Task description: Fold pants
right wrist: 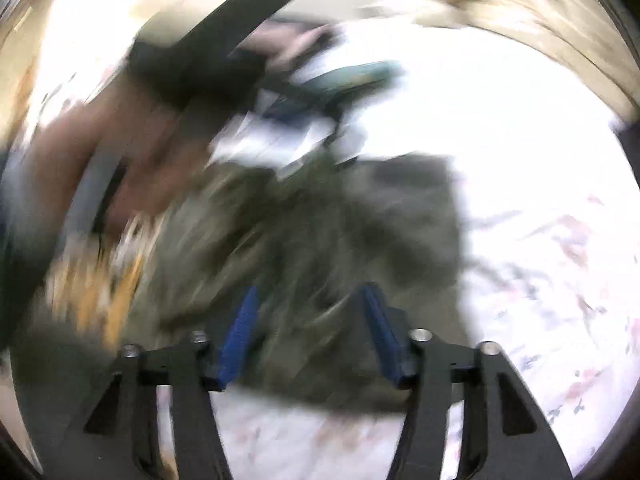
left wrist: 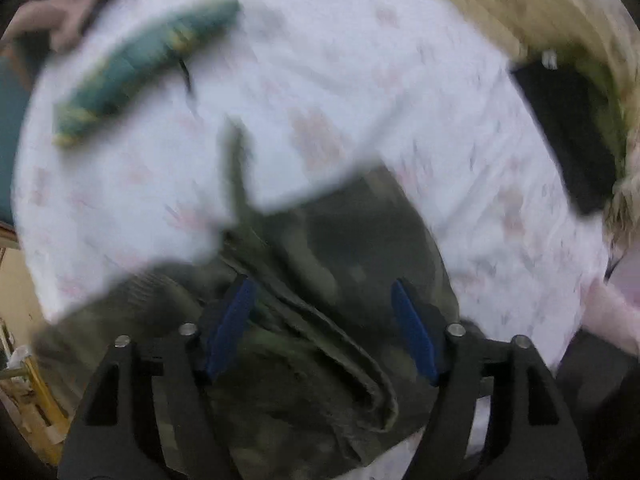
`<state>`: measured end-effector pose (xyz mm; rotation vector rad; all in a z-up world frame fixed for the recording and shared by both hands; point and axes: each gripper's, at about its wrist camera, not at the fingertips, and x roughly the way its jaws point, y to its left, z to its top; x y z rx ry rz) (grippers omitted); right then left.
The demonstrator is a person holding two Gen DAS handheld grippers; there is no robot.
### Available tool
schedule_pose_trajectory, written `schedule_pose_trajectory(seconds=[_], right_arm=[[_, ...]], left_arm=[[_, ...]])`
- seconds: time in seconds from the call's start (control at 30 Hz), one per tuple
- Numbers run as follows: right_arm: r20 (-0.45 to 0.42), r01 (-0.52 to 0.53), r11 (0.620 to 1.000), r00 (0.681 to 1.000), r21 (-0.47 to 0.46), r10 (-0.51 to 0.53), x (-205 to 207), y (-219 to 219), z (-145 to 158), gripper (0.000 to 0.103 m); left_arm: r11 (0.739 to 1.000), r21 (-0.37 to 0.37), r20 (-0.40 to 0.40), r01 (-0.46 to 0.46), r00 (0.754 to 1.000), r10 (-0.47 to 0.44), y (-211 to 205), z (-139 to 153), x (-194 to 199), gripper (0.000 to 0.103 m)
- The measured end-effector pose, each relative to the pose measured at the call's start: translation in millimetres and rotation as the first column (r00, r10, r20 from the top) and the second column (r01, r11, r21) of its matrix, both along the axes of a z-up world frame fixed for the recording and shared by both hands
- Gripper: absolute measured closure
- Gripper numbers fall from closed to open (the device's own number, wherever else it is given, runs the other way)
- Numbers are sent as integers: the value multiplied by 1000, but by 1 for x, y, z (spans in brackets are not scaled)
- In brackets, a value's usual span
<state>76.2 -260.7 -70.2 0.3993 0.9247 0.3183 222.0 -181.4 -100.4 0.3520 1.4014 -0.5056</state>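
Observation:
Camouflage-green pants [left wrist: 328, 272] lie bunched on a white flowered bedsheet [left wrist: 360, 80], with a thick folded hem running diagonally and a thin strap sticking up from them. My left gripper [left wrist: 322, 286] points down over the pants, its blue pads [left wrist: 234, 320] wide apart; the hem lies between them, untouched. In the heavily blurred right wrist view the pants [right wrist: 340, 220] fill the middle. My right gripper [right wrist: 308, 292] hovers over their near edge with jaws apart, gripping nothing that I can make out.
A folded teal patterned cloth [left wrist: 140, 64] lies on the sheet at far left. A black flat object [left wrist: 568, 132] rests at the right edge beside a beige furry blanket [left wrist: 520, 0]. A pink cloth [left wrist: 612, 312] sits lower right. A blurred arm [right wrist: 132, 152] shows left.

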Motion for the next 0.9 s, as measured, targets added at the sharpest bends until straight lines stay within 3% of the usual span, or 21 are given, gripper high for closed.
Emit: schedule_pose_trajectory(seconds=[0.03, 0.1, 0.17, 0.23, 0.33, 0.4, 0.5, 0.53, 0.57, 0.6, 0.63, 0.7, 0.8, 0.83, 0.9], right_arm=[[-45, 74, 997, 996, 17, -73, 12, -13, -11, 77], [-164, 152, 986, 977, 75, -138, 25, -35, -41, 83], [-297, 208, 973, 940, 102, -170, 29, -48, -75, 86], [-400, 194, 978, 904, 77, -147, 30, -45, -101, 96], [-397, 162, 986, 908, 33, -136, 26, -41, -105, 100], [-406, 172, 984, 903, 45, -139, 21, -39, -97, 94], [-344, 298, 949, 906, 104, -247, -7, -64, -70, 87], [-334, 332, 937, 900, 109, -280, -14, -72, -64, 71], [-332, 363, 925, 891, 111, -310, -22, -78, -62, 42], [-336, 385, 916, 883, 116, -328, -29, -79, -61, 29], [-349, 414, 900, 870, 134, -349, -34, -85, -65, 29], [-378, 446, 881, 851, 158, -363, -39, -89, -73, 30], [-423, 461, 862, 838, 212, -345, -37, -95, -86, 34], [-432, 450, 869, 838, 204, -332, -36, -94, -92, 37], [-446, 425, 889, 838, 171, -315, -29, -90, -100, 54]], left_arm=[[999, 45, -14, 0, 1000, 0, -4, -18, -4, 44], [992, 125, -74, -3, 997, 13, -4, -54, -9, 44], [991, 134, -100, -12, 995, 26, 1, -74, -10, 42], [990, 139, -102, -6, 995, 21, 3, -79, -9, 41], [986, 164, -115, -10, 993, 30, -3, -76, -6, 41], [986, 164, -117, -33, 992, 53, -5, -66, -5, 41], [994, 90, -113, -56, 991, 66, -9, -28, -4, 42], [996, 68, -99, -58, 993, 64, -13, -15, -3, 40], [997, 36, -85, -64, 994, 67, -21, -1, -1, 33], [998, 0, -75, -70, 995, 70, -30, 10, 1, 27], [997, -16, -63, -72, 995, 71, -39, 15, 1, 20], [998, -17, -52, -63, 997, 62, -67, 16, 2, 18], [998, 41, -115, -52, 992, 56, -91, -21, -3, 18], [995, 92, -119, -36, 992, 46, -102, -38, -2, 18], [983, 175, -119, -48, 990, 69, -111, -62, 3, 18]])
